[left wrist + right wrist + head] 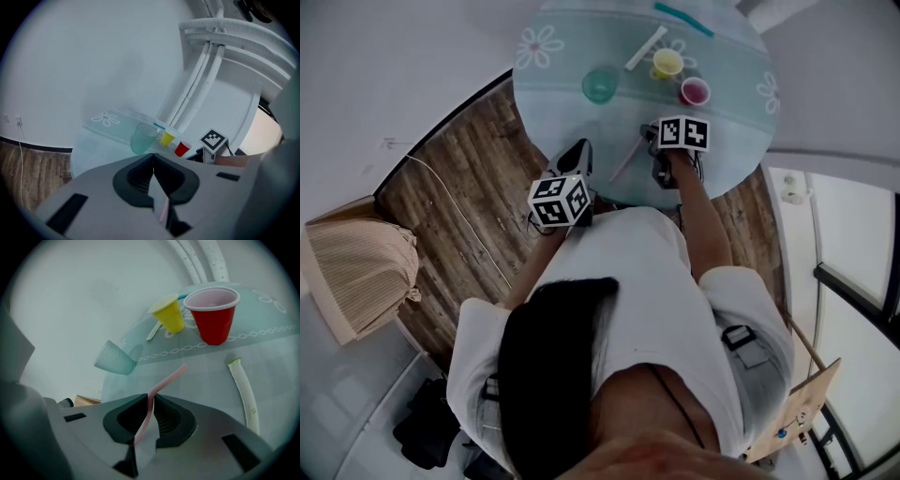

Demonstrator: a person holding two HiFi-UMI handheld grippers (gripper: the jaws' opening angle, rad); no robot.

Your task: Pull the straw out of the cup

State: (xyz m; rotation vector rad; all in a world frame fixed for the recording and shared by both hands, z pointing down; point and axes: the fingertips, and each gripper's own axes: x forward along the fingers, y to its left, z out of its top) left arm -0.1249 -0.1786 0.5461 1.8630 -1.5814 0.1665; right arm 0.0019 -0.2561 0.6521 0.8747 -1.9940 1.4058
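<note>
Right gripper view gives it plainly: the right gripper (151,401) has its jaws pinched narrow on the pink straw (165,379), which kinks just past the tips and sticks out over the table (201,385). So the straw is out of any cup, held low above the glass near the person's edge. It is well short of the red cup (213,317), yellow cup (168,312) and green cup (115,359). A wrapped straw (244,392) lies on the glass to one side. The left gripper (153,161) hangs off the table's near edge, its jaws closed together on nothing I can make out.

From where I stand the pulling looks done; what is left is setting the straw down. The risk is in the grip: a thin, bent straw can pivot or slide out between the pads. Let go this close to the edge, it may roll off onto the floor (478,187). Reaching farther in risks the free end tipping a light cup.
</note>
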